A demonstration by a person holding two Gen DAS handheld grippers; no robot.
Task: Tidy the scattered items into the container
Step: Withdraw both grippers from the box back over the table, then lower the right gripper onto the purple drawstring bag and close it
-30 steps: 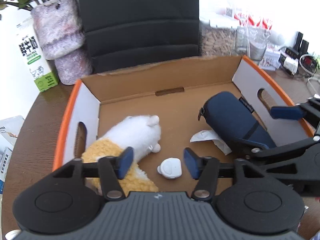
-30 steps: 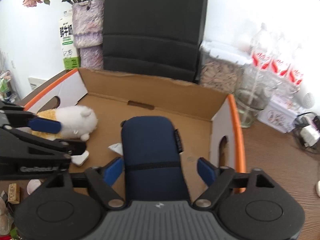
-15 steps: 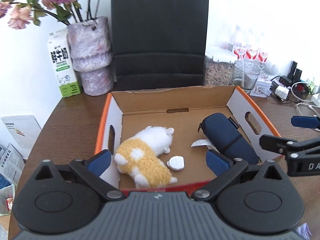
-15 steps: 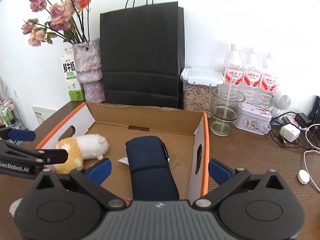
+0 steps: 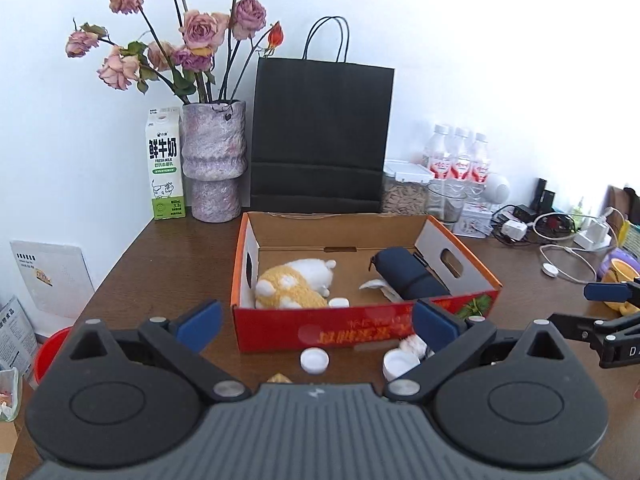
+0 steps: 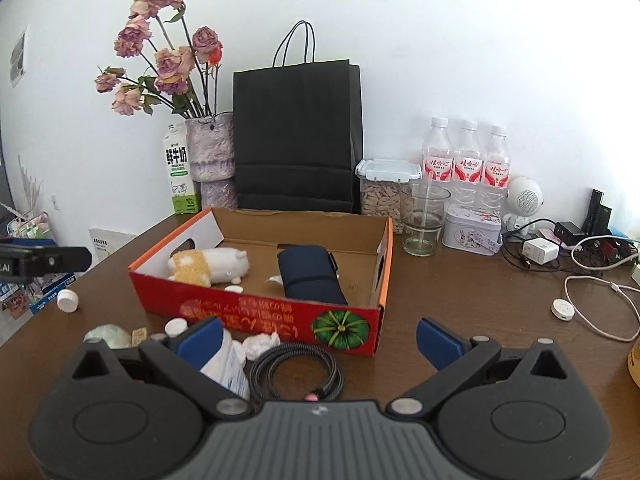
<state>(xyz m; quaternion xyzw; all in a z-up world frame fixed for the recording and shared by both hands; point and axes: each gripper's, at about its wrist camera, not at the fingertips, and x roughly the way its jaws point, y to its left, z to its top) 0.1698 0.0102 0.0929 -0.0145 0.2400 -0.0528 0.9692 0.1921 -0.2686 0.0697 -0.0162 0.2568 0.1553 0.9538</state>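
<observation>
Left wrist view: my left gripper (image 5: 316, 322) hangs spread and empty before the cardboard box (image 5: 360, 330) — plush toy (image 5: 296, 284) and navy pouch (image 5: 410, 276) inside, white caps (image 5: 315, 360) outside. My right gripper (image 6: 318, 338) — likewise spread wide — hovers over a coiled cable (image 6: 296, 374).

On the milk carton (image 5: 165, 163) you can read "鲜牛奶", "FRESH MILK" and "3.3" lower down. The cardboard box (image 6: 260, 314) shows yellow Chinese print, upside down from your right camera, too blurred to read. The water bottles (image 6: 466, 160) carry red labels whose characters stay illegible.
</observation>
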